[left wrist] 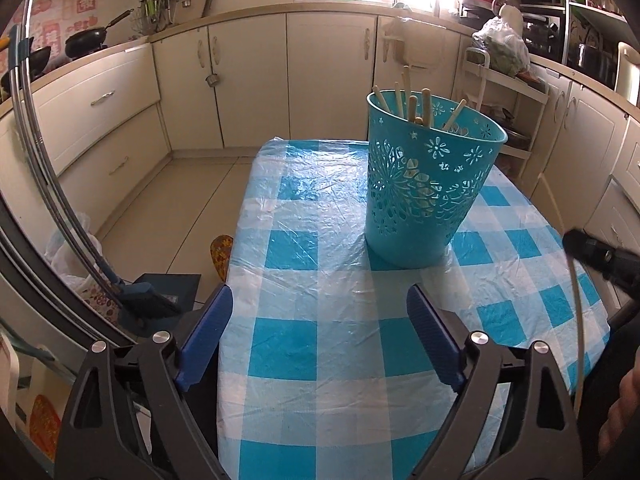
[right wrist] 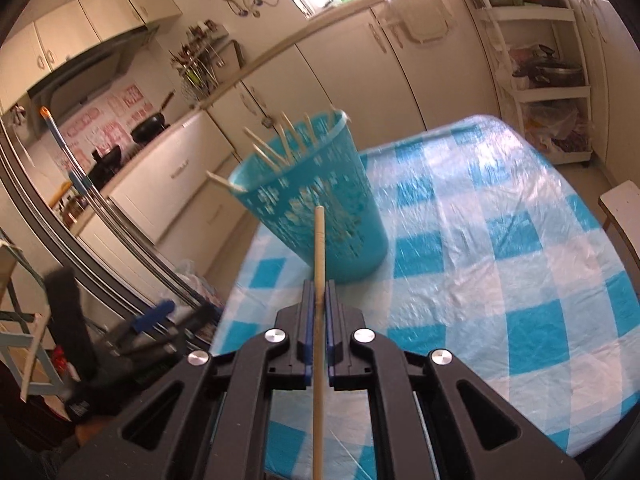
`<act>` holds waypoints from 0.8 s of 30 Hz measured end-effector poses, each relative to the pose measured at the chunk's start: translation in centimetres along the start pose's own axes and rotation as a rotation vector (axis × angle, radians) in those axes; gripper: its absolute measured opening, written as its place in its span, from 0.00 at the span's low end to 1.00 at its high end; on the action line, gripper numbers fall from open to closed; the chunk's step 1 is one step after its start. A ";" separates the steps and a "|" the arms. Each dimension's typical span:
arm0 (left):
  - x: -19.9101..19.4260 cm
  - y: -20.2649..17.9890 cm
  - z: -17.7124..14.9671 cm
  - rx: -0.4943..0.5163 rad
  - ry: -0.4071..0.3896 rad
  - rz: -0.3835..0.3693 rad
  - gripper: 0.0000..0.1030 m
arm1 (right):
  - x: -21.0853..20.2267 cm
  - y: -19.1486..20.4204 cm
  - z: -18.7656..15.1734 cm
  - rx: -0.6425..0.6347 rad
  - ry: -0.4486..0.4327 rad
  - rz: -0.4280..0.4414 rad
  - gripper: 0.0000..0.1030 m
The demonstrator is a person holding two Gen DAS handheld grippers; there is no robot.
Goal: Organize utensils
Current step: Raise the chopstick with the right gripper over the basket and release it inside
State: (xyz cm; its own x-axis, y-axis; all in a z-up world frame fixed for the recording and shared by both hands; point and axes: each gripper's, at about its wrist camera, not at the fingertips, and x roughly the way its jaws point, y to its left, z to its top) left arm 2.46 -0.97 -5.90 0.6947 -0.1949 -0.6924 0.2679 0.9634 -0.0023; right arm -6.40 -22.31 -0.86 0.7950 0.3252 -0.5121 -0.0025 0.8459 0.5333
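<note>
Clamped between the blue pads of the right gripper [right wrist: 319, 300], a slim wooden utensil handle [right wrist: 319, 248] runs up the lower middle of the right wrist view, its rounded tip ending in front of the turquoise basket [right wrist: 320, 216]. That basket stands at the centre of the frame on a table draped in a blue-and-white checked cloth [right wrist: 500, 260] under clear plastic film, with several more wooden handles [right wrist: 272, 152] fanning out of its rim. Seen from the left wrist view, the same basket [left wrist: 424, 184] sits right of centre on the table, wooden handles [left wrist: 408, 96] rising from it, while the left gripper [left wrist: 320, 340] hangs over the near edge of the cloth at the bottom of the frame, pads spread wide with nothing between them.

Judging by its look, the held piece is light, stiff wood, unlikely to bend or break, yet thin and smooth enough to pivot or slide in a pinch taken along its shaft. Which end hangs below the pads cannot be seen. The perforated plastic basket appears light too and may tip if a handle knocks its rim, so a steadying hold on its wall would help.
</note>
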 end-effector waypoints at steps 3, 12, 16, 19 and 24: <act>0.0 -0.2 -0.1 0.007 0.004 0.003 0.85 | -0.9 1.4 2.9 -0.010 -0.091 0.048 0.06; 0.4 -0.4 -0.1 0.018 0.018 0.006 0.88 | 1.2 6.4 11.5 -0.071 -0.374 0.068 0.06; 0.6 0.3 0.1 0.002 0.020 0.012 0.88 | 3.9 6.7 13.1 -0.083 -0.434 -0.017 0.06; 1.0 0.9 0.2 -0.022 0.026 0.013 0.89 | 5.9 6.4 13.3 -0.100 -0.451 -0.089 0.06; 1.6 1.5 0.3 -0.047 0.035 0.011 0.89 | 8.2 5.4 12.6 -0.122 -0.441 -0.168 0.06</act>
State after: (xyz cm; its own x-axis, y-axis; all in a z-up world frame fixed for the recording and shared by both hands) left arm 4.16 0.13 -6.76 0.6731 -0.1785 -0.7177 0.2282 0.9732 -0.0280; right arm 7.79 -20.38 6.31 0.9717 -0.0078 -0.2362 0.0978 0.9232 0.3717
